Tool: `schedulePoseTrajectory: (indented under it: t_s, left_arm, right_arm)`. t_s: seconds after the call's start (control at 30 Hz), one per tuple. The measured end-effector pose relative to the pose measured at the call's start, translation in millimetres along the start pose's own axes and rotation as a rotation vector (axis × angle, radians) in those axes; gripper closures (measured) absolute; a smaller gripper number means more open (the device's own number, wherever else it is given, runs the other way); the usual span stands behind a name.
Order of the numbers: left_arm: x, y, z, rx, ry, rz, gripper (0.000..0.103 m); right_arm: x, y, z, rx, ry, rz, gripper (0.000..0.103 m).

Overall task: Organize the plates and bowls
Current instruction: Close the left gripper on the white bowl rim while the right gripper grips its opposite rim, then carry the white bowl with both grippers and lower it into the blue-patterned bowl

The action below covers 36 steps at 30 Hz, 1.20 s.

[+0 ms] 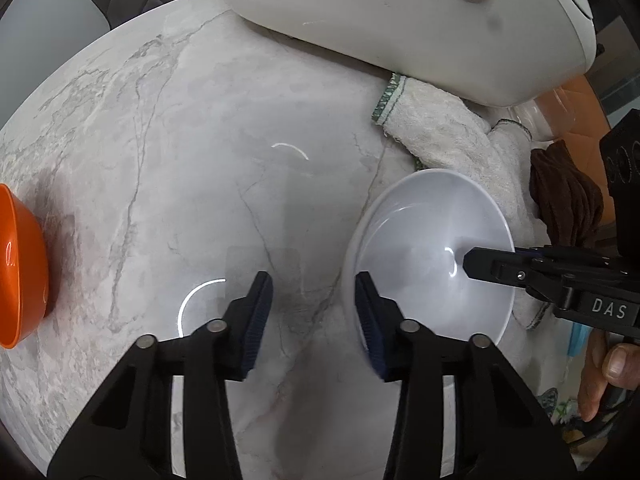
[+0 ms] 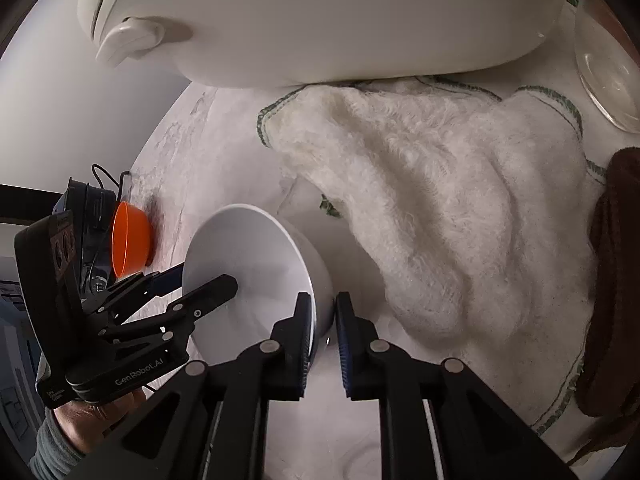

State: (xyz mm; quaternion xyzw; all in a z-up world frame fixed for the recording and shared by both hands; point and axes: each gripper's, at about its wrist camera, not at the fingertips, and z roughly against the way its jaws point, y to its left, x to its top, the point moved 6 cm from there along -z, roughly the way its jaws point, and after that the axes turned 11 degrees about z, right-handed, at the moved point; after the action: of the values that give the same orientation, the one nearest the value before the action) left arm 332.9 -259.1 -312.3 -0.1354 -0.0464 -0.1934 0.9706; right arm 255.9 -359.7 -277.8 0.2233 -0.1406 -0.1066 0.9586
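A white bowl (image 1: 432,240) sits tilted on the marble table (image 1: 180,140), partly against a white towel (image 1: 440,132). My right gripper (image 2: 322,300) is shut on its near rim, one pad inside the bowl (image 2: 256,256) and one on the outer wall. One of its fingers (image 1: 492,266) shows inside the bowl in the left wrist view. My left gripper (image 1: 311,280) straddles the opposite rim. Its right finger is in the bowl, its left pad stands apart over bare marble. An orange bowl (image 1: 20,268) stands at the far left edge.
A large white appliance (image 1: 400,8) fills the back of the table. A brown cloth (image 2: 612,280) lies on the towel (image 2: 460,200) and a clear glass dish (image 2: 608,72) sits behind it. A person's hand (image 1: 604,368) holds the right gripper.
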Motion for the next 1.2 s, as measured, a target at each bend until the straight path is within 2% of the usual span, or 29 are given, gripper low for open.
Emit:
schedulePoseTrajectory:
  t_s: [0.1,0.13,0.57,0.9,1.2]
  left_arm:
    - [0,-13,-1,-0.008,-0.003,-0.017,0.093]
    - [-1,-19,-3,-0.005,-0.004,-0.022,0.094]
    - [-8,-23,8,0.010,-0.016,-0.019,0.095]
    - [-20,-42,49,0.001,-0.067,-0.048,0.095]
    - [-51,-65,95,-0.003,-0.106,-0.093,0.095]
  right_arm:
    - [2,3,-2,0.005,0.000,0.011,0.088]
    - [3,6,-4,0.003,-0.001,0.013,0.088]
    - [4,7,0,0.016,-0.023,0.006,0.089]
    - [-5,15,35,0.024,-0.075,0.018,0.089]
    - [-33,25,78,0.030,-0.133,0.029,0.088]
